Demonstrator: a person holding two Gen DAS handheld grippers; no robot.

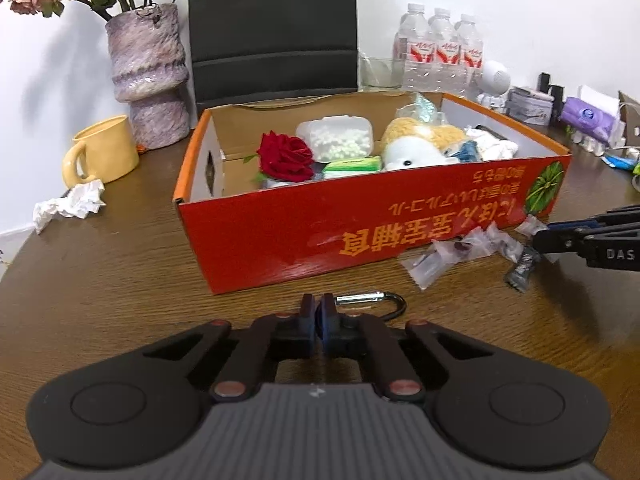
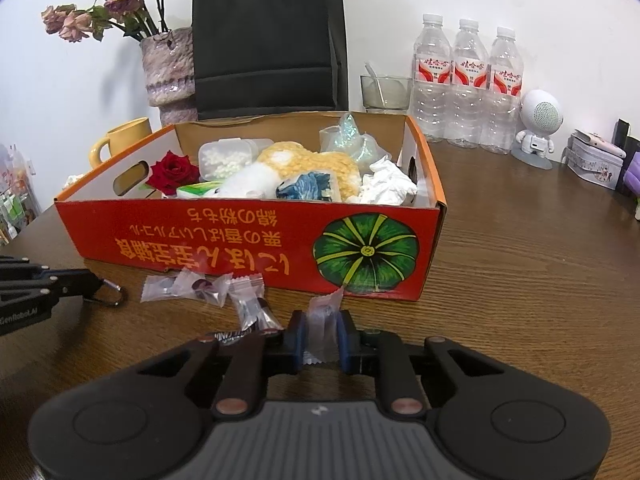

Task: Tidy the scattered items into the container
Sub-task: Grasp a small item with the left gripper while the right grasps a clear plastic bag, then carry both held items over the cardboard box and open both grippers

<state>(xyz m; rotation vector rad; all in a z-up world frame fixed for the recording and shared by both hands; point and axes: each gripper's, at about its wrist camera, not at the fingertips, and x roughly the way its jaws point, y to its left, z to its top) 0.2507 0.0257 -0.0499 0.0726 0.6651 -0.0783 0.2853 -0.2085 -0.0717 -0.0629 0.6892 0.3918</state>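
Orange cardboard box (image 2: 248,236) already holds a rose, plush toy, bead case and tissue. In front of its near wall my right tongs (image 2: 322,334) are clamped on a clear sachet (image 2: 325,314), my left tongs (image 1: 319,320) closed on the carabiner (image 1: 374,302). More sachets (image 2: 200,286) remain on the surface (image 2: 520,280) there, so I judge the tidying well advanced but unfinished.

Box (image 2: 256,240) mid-table (image 2: 520,280), sachets (image 2: 200,286) and carabiner (image 1: 372,300) before it, bottles (image 2: 466,80) behind right, mug (image 1: 104,150) left.

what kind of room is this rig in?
Probably a home or small office table, not a lab: a wooden table against a white wall, with a vase of dried roses, a mug and water bottles.
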